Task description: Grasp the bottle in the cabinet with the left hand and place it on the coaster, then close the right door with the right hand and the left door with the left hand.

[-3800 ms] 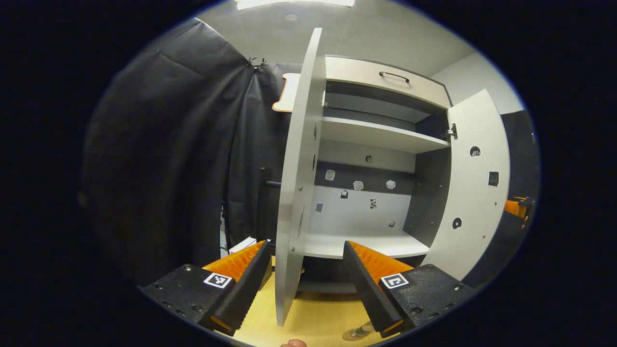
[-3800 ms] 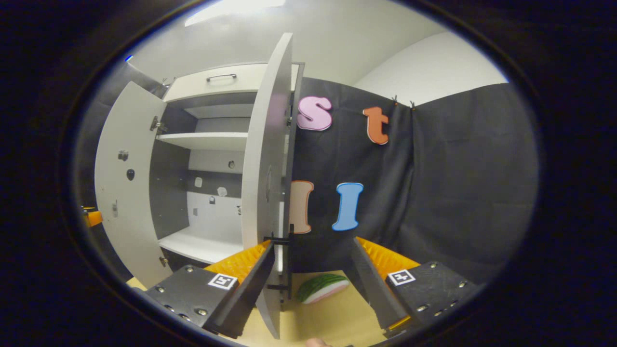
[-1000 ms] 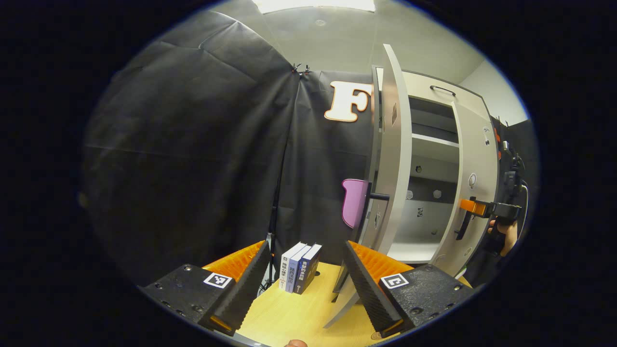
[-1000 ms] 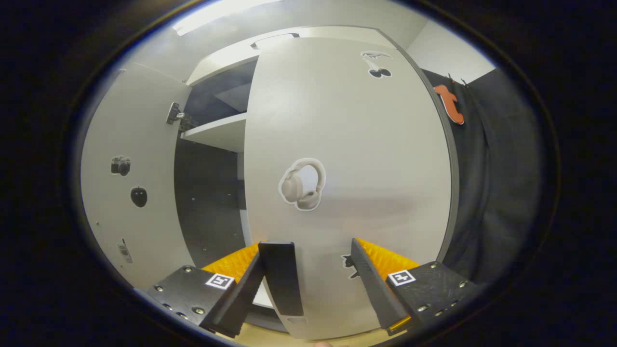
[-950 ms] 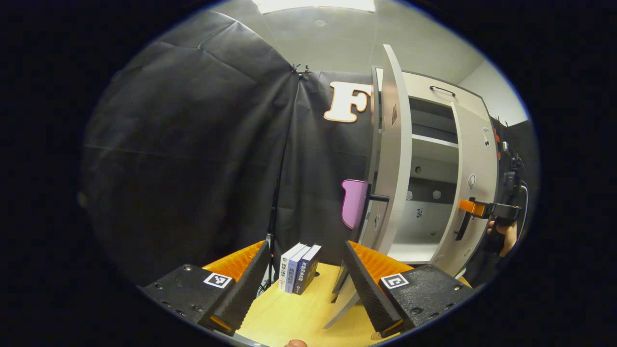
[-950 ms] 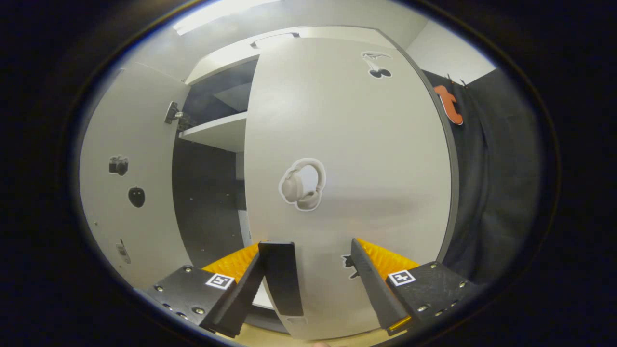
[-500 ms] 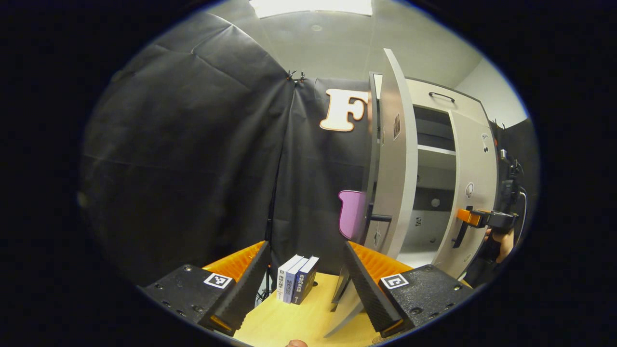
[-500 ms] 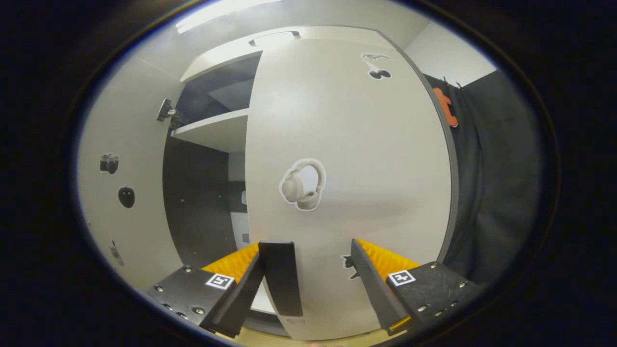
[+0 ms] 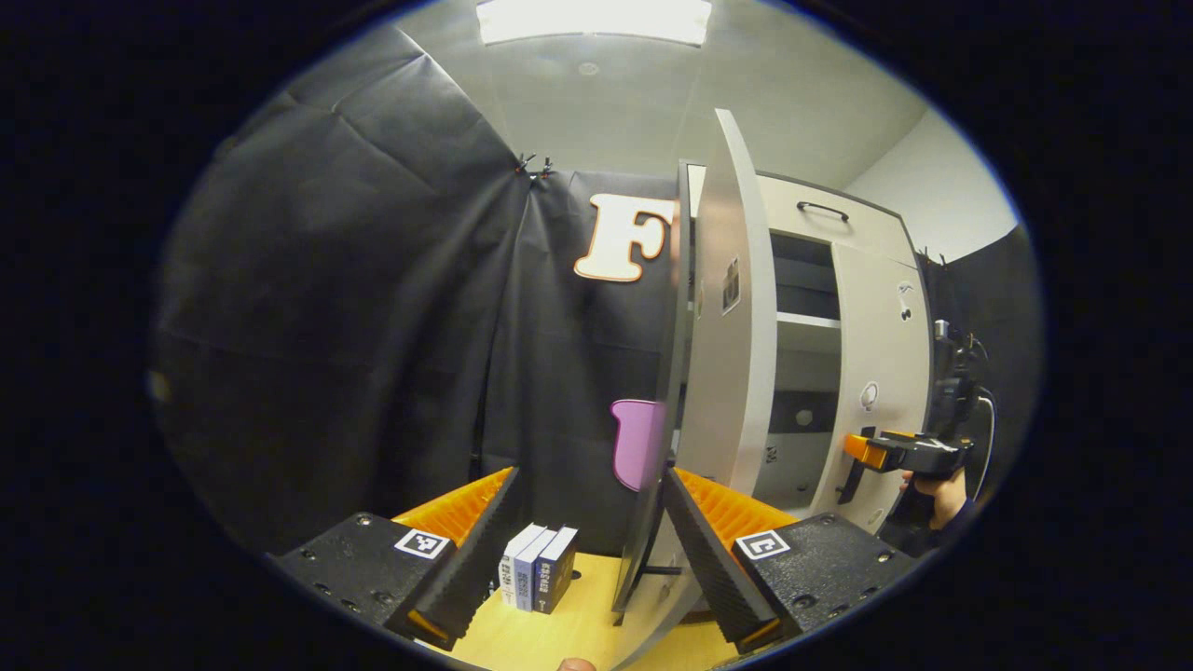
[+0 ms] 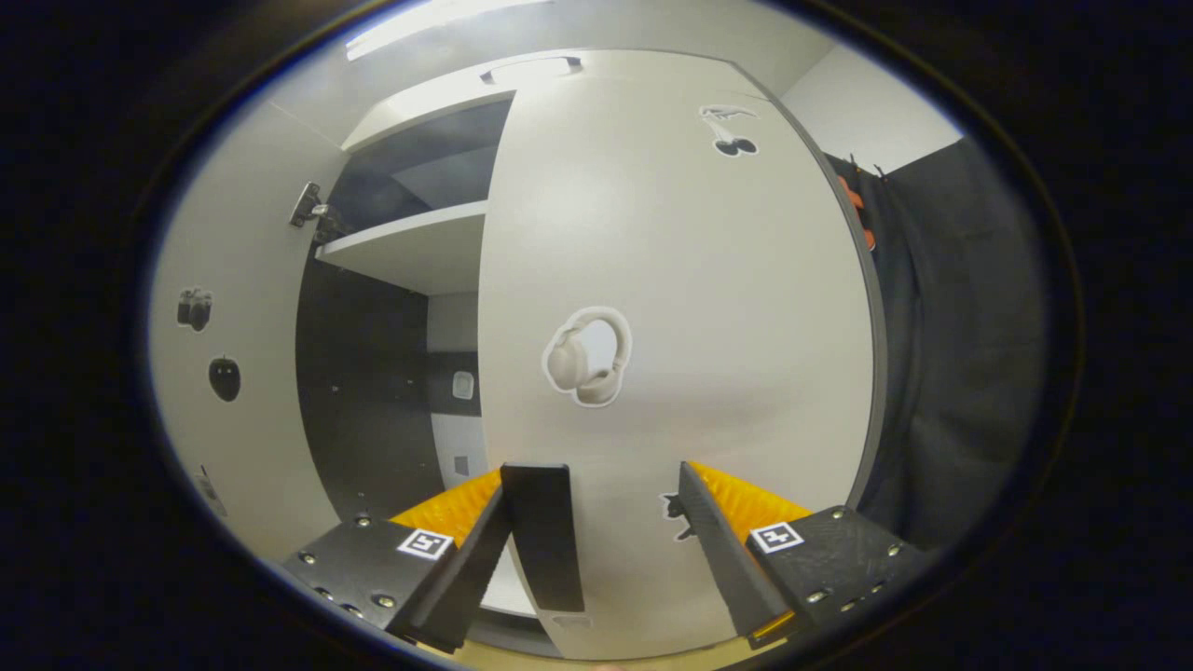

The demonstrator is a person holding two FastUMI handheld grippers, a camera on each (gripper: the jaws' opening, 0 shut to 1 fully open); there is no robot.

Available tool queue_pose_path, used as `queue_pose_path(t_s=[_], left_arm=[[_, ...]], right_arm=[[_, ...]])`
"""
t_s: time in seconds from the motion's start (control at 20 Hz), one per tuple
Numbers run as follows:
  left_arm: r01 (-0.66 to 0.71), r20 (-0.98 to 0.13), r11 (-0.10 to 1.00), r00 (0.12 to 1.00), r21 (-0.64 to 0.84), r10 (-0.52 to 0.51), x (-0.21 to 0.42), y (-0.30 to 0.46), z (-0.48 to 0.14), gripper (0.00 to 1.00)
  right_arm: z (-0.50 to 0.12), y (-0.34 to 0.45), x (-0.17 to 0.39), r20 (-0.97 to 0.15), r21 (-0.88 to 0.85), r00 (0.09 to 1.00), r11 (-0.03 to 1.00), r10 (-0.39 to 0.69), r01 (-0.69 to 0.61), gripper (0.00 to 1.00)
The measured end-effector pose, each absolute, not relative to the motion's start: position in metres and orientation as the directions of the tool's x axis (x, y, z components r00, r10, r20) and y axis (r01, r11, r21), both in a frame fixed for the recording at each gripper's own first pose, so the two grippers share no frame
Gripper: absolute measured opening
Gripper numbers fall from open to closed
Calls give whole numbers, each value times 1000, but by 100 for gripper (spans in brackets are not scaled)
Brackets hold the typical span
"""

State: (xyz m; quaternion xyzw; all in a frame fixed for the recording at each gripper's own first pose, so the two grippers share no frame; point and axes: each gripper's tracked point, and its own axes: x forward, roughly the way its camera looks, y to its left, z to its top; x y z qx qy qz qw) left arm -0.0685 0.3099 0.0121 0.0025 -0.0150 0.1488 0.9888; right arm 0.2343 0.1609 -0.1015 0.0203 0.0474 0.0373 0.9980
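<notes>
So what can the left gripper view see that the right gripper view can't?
Left gripper view: books standing on the wooden table, and a hand holding the right gripper at the right door. Right gripper view: a metal hinge, and a headphones sticker clear and close above its open jaws. Both: the cabinet shelf and the open left door.

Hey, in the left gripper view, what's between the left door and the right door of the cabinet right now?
In the left gripper view, a gap of open cabinet interior separates the left door from the right door; a shelf crosses it, with nothing seen resting there.
</notes>
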Motion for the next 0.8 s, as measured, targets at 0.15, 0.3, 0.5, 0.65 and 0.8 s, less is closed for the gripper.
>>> queue_pose_path(t_s=[0.15, 0.3, 0.5, 0.65, 0.8], left_arm=[[-249, 22, 968, 968, 13, 248, -59, 304, 10, 96], [-228, 8, 973, 974, 23, 228, -53, 305, 6, 92], [-156, -7, 987, 988, -40, 156, -48, 300, 3, 88], [-130, -6, 989, 992, -71, 130, -48, 296, 1, 87], [-106, -6, 993, 994, -57, 106, -44, 289, 0, 92]], right_arm=[[-102, 161, 236, -90, 42, 994, 998, 60, -56, 96], [-103, 161, 236, -88, 33, 995, 998, 49, -46, 100], [-103, 161, 233, -91, 38, 993, 997, 71, -67, 100], [-100, 160, 224, -88, 72, 989, 991, 117, -111, 100], [-93, 159, 210, -66, 60, 987, 988, 145, -141, 100]])
